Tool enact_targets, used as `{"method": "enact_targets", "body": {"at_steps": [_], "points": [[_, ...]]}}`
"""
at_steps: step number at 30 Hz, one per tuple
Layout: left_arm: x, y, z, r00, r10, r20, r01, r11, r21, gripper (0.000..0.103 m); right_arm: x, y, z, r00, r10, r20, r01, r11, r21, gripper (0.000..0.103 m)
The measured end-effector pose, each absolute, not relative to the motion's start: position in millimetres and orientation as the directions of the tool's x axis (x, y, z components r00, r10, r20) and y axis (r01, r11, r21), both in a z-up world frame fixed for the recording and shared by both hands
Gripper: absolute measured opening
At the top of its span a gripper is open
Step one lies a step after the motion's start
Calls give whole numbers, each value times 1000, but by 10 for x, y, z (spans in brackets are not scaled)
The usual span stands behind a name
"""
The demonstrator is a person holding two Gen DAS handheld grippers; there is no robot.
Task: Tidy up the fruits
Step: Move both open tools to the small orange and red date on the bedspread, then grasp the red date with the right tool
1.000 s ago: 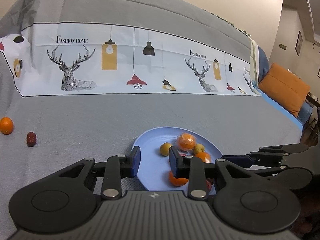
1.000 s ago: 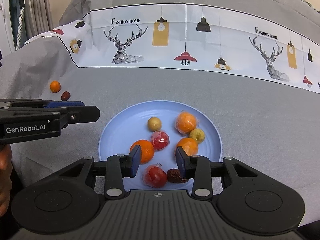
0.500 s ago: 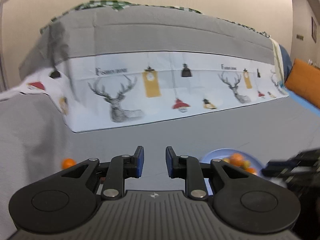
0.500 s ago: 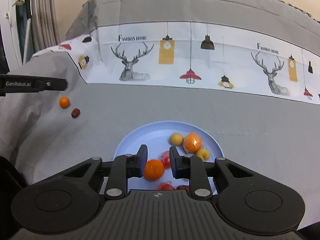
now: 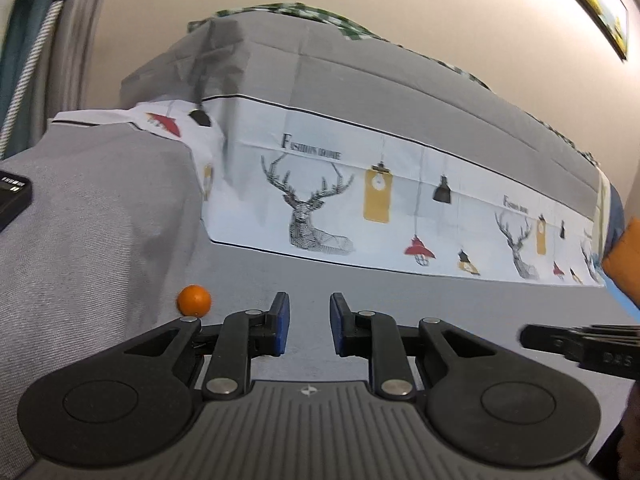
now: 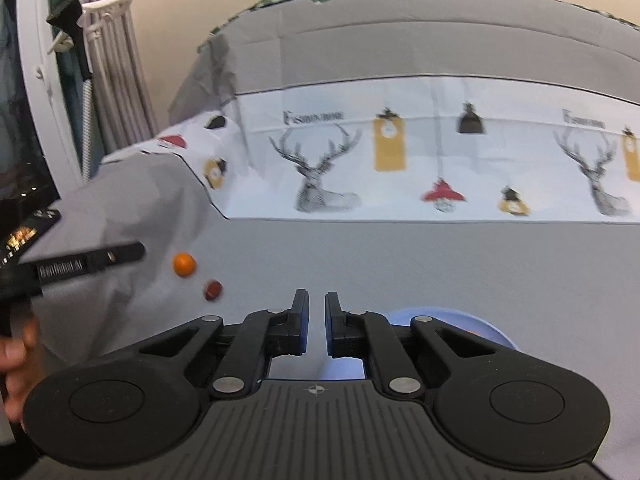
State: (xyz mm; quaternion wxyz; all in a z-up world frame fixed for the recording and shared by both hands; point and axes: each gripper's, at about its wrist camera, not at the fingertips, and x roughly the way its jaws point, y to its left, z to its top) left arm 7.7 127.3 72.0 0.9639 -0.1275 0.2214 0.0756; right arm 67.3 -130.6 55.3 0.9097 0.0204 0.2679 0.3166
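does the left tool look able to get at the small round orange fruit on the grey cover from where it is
Probably yes. The small round orange fruit lies alone on the grey cover, just left of the left tool, whose jaws stand apart and empty, nothing between them.

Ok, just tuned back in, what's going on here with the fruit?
Neither tool is holding anything right now. The left tool is open and empty, pointing across the grey sofa cover with a small orange lying just ahead to its left. The right tool has its pads apart with only a narrow gap and nothing between them, above the near edge of the blue plate. Two fruits lie loose off the plate: that orange and a dark red fruit beside it.
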Motion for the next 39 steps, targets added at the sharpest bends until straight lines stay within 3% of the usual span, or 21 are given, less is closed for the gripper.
{"method": "enact_targets", "body": {"at_steps": [16, 19, 24, 28, 33, 34, 36, 39], "points": [[101, 1477, 682, 831, 337, -443, -450, 875, -179, 24, 1128, 219, 159, 453, 698, -555, -743, 640, 199, 10], [130, 1525, 657, 815, 354, -458, -475, 861, -180, 24, 1219, 451, 48, 443, 687, -576, -743, 640, 193, 19], [175, 1517, 639, 804, 369, -467, -484, 862, -153, 24, 1361, 701, -39, 444, 681, -583, -729, 652, 207, 46], [169, 1549, 628, 792, 388, -470, -506, 849, -153, 24, 1467, 842, -153, 443, 663, -604, -726, 660, 192, 56], [180, 1532, 633, 788, 393, -473, -506, 851, -137, 24, 1525, 978, -282, 425, 647, -633, -744, 648, 162, 53], [182, 1522, 635, 789, 393, -473, -504, 854, -131, 24, 1524, 1006, -302, 422, 641, -641, -752, 642, 148, 49], [185, 1511, 639, 788, 394, -472, -502, 856, -125, 24, 1519, 1027, -347, 416, 632, -655, -763, 634, 127, 27], [189, 1508, 640, 788, 394, -473, -501, 857, -121, 24, 1496, 971, -356, 408, 640, -651, -771, 624, 129, 25]]}}
